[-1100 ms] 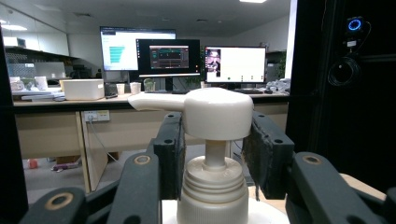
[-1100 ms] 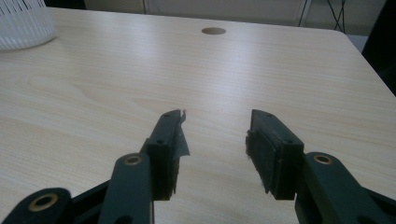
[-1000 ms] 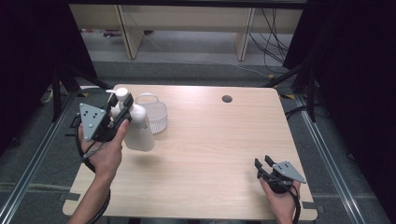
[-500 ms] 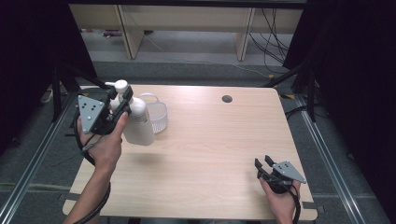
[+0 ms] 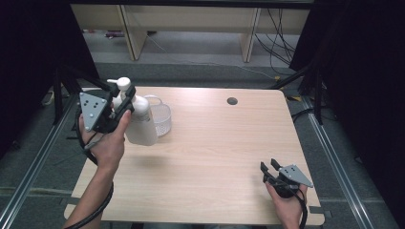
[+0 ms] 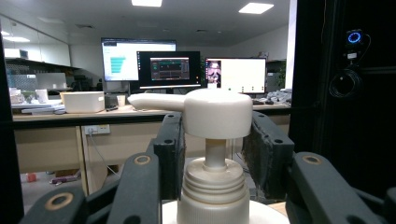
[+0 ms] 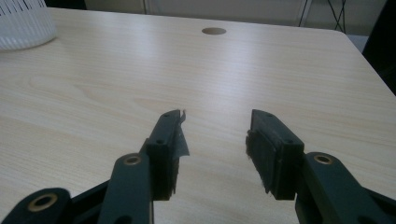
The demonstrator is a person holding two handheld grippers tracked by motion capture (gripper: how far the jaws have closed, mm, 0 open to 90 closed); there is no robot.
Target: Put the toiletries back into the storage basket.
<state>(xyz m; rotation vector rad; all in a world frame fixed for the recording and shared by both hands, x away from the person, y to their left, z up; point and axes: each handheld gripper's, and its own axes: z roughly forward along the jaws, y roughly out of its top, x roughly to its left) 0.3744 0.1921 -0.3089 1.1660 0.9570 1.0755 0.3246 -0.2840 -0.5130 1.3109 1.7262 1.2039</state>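
The white pump bottle (image 5: 139, 123) is up off the surface (image 5: 224, 143), at the left side, just in front of the clear ribbed cup (image 5: 161, 117). The left hand-held gripper (image 5: 125, 99) is pinching it by the neck, right under the pump head.

It looks like the carrying step: the bottle has been picked up and is on its way somewhere. Next it needs to stay straight up, so it does not swing or slip, and come down gently on a bare spot. It should not bump the cup beside it.

The right hand-held gripper (image 5: 268, 168) rests low near the front right corner of the surface. Its jaws are spread, with nothing between them.

The left gripper view shows the grip close up: the black pads (image 6: 261, 154) sit on each side of the thin stem and the ridged collar (image 6: 214, 179), with the pump head (image 6: 205, 112) above them. The high view shows how high the bottle hangs. The right gripper view shows bare wood, the cup's edge (image 7: 23, 23) far off, and a small round hole (image 7: 214, 31).
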